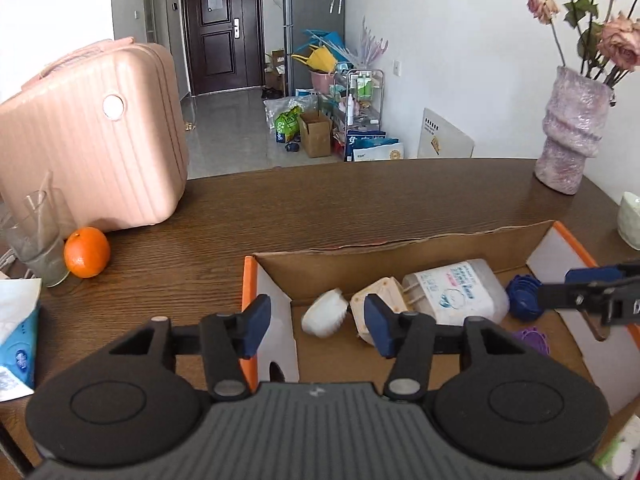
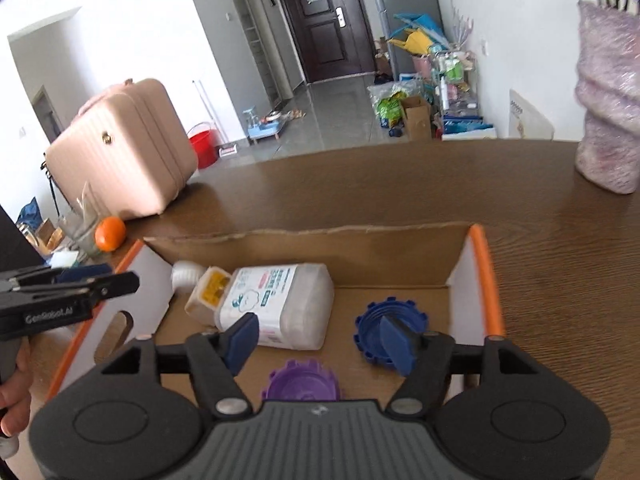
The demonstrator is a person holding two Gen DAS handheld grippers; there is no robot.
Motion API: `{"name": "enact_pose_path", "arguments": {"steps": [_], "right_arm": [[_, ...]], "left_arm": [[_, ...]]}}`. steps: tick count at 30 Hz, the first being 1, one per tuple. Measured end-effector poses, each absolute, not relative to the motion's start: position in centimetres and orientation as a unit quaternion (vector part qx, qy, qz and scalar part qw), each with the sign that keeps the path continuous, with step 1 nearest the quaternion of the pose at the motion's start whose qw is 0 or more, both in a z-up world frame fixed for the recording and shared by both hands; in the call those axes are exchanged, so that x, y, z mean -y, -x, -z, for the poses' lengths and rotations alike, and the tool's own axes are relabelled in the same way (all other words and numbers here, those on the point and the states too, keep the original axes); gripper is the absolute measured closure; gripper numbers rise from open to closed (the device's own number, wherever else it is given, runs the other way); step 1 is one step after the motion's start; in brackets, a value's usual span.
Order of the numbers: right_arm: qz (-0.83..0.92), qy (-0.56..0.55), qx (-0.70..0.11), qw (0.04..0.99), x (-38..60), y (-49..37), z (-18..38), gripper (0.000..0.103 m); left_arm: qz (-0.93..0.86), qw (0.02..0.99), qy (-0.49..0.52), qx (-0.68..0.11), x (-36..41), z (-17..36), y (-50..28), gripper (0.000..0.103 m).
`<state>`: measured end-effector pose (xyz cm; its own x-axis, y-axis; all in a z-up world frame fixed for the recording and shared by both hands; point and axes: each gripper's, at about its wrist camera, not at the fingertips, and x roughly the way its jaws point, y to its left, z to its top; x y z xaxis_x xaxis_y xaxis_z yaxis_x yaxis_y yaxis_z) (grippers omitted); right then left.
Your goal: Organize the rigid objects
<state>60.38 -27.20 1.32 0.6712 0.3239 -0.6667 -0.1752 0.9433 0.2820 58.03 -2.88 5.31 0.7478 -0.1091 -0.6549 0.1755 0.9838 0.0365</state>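
An open cardboard box (image 1: 400,246) (image 2: 304,240) with orange edges sits on the brown table. Inside lie a white labelled plastic container (image 1: 456,292) (image 2: 280,304), a beige plug adapter (image 1: 378,294) (image 2: 208,292), a white round piece (image 1: 324,314) (image 2: 186,274), a blue toothed cap (image 1: 522,294) (image 2: 370,332) and a purple toothed cap (image 1: 532,338) (image 2: 300,380). My left gripper (image 1: 316,326) (image 2: 120,280) is open, straddling the box's left wall without pressing it. My right gripper (image 2: 320,344) (image 1: 568,284) hangs open over the box floor, nothing between its pads.
A pink suitcase (image 1: 92,140) (image 2: 120,148) stands at the table's back left, with an orange (image 1: 87,252) and a glass (image 1: 38,240) in front. A tissue pack (image 1: 16,332) lies at left. A pink vase (image 1: 572,136) with flowers stands back right.
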Motion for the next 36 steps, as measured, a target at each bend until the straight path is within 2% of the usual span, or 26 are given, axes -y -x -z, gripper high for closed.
{"name": "enact_pose_path", "arguments": {"steps": [2, 5, 9, 11, 14, 17, 24, 31, 36], "right_arm": [[-0.131, -0.096, -0.375, 0.913, 27.8, -59.5, -2.5, 0.033], [-0.129, -0.087, -0.366, 0.918, 28.5, -57.4, -4.7, 0.032], [-0.138, -0.042, -0.351, 0.925, 29.1, -53.8, -8.0, 0.022], [-0.139, -0.032, -0.345, 0.928, 29.6, -52.0, -9.3, 0.021], [-0.137, -0.029, -0.325, 0.935, 30.3, -49.3, -10.6, 0.021], [-0.142, -0.029, -0.303, 0.942, 31.0, -46.4, -11.6, 0.021], [-0.128, -0.044, -0.193, 0.972, 33.1, -37.4, -12.3, 0.019], [-0.13, -0.036, -0.16, 0.978, 33.1, -29.5, -9.1, 0.016], [-0.147, -0.043, -0.163, 0.975, 32.8, -24.1, -5.7, 0.015]], "left_arm": [[0.078, 0.934, -0.048, -0.346, 2.8, -6.5, -56.8, 0.041], [0.08, 0.938, -0.039, -0.335, 2.4, -8.5, -54.3, 0.022], [0.077, 0.946, -0.045, -0.312, 2.2, -10.7, -49.5, 0.015], [0.068, 0.952, -0.046, -0.295, 2.1, -11.8, -47.1, 0.007], [0.055, 0.96, -0.043, -0.27, 2.0, -13.1, -43.4, 0.006], [0.045, 0.97, -0.03, -0.237, 1.8, -14.4, -39.2, 0.002], [0.017, 0.989, -0.024, -0.146, 2.0, -15.5, -29.1, 0.0], [-0.015, 0.993, -0.008, -0.114, 1.3, -11.0, -19.1, 0.0], [-0.026, 0.991, 0.005, -0.128, 1.6, -7.2, -13.4, 0.0]]}}
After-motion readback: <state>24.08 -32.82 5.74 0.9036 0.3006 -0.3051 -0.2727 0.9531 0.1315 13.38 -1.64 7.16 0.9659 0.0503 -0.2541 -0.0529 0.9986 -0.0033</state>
